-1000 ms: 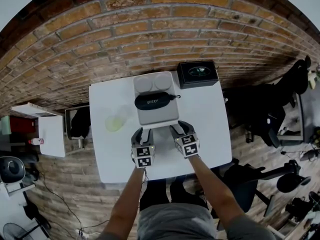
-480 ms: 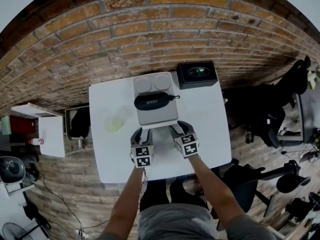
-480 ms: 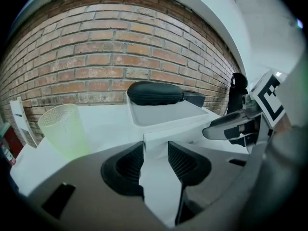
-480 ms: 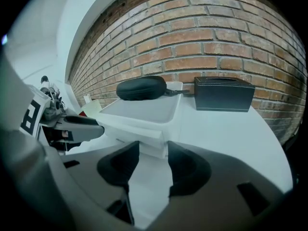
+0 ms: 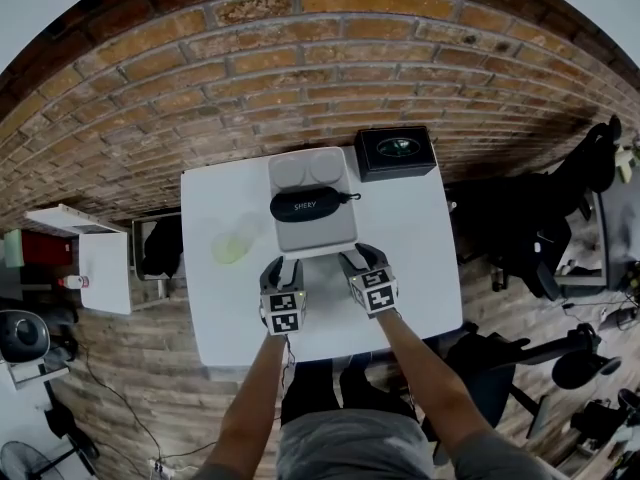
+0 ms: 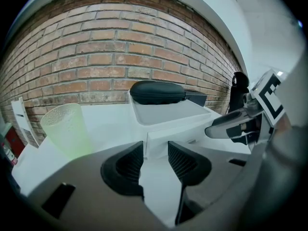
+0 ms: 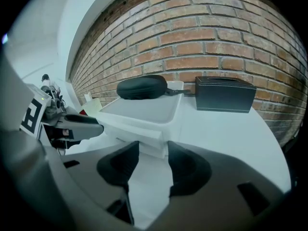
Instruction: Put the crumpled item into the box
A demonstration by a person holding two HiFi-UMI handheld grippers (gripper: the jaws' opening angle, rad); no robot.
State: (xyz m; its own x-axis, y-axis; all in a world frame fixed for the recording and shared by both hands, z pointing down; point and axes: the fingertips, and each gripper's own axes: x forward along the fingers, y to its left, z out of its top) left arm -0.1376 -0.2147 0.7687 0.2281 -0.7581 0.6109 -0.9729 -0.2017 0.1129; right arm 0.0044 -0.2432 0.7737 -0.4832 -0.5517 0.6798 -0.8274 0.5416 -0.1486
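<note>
A white tray (image 5: 315,232) lies mid-table with a black zipped case (image 5: 306,204) across it and two round hollows at its far end. A black box (image 5: 396,149) stands closed at the table's far right corner. I see no crumpled item in any view. My left gripper (image 5: 283,266) and right gripper (image 5: 352,259) sit side by side at the tray's near edge, both open with only bare table between the jaws. In the left gripper view the left gripper (image 6: 155,148) faces the tray (image 6: 168,117) and case (image 6: 157,91). In the right gripper view the right gripper (image 7: 153,150) faces the tray (image 7: 139,110), case (image 7: 142,87) and box (image 7: 224,94).
A pale green translucent cup (image 5: 230,245) stands left of the tray, also in the left gripper view as the cup (image 6: 67,129). The white table (image 5: 415,248) backs onto a brick wall. Office chairs stand to the right, a small white side table to the left.
</note>
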